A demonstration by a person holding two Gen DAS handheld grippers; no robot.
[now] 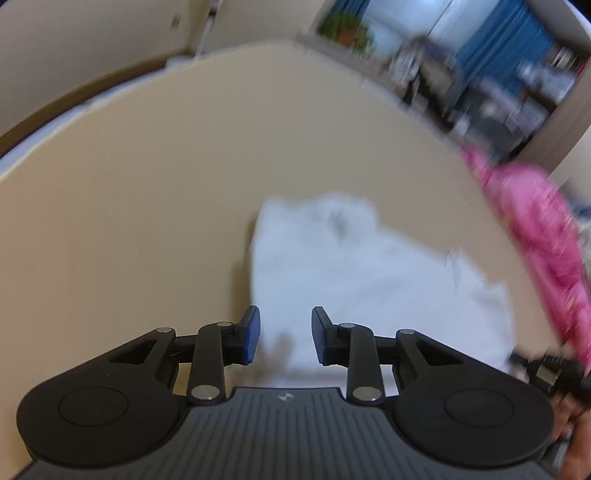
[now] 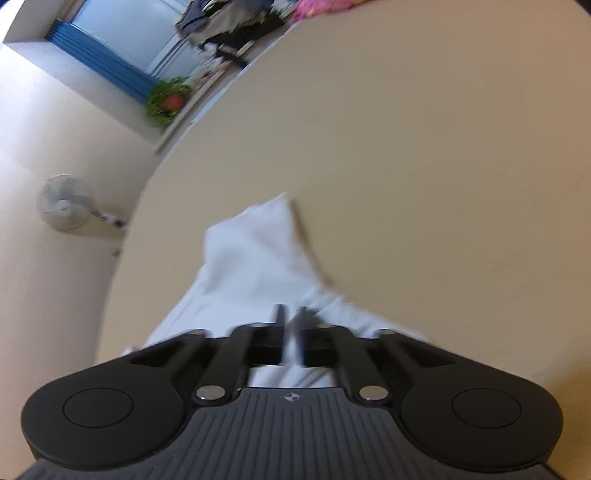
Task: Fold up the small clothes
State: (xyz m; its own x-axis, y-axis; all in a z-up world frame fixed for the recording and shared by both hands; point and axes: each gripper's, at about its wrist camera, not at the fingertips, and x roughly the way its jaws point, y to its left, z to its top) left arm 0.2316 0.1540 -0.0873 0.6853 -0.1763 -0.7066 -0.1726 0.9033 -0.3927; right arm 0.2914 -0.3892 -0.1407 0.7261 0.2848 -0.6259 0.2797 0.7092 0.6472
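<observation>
A small white garment (image 1: 354, 280) lies bunched on the beige table (image 1: 147, 206). My left gripper (image 1: 285, 332) is open just above its near edge, jaws apart, nothing between them. In the right wrist view the same white garment (image 2: 255, 258) stretches away from my right gripper (image 2: 292, 325), which is shut on its near end. The view is motion-blurred. The other gripper shows dark at the right edge of the left wrist view (image 1: 550, 369).
A pink garment (image 1: 539, 229) lies at the table's right edge, also seen far off in the right wrist view (image 2: 317, 7). Beyond the table are a potted plant (image 2: 168, 103), blue curtains (image 1: 495, 48), clutter and a wall fan (image 2: 64, 203).
</observation>
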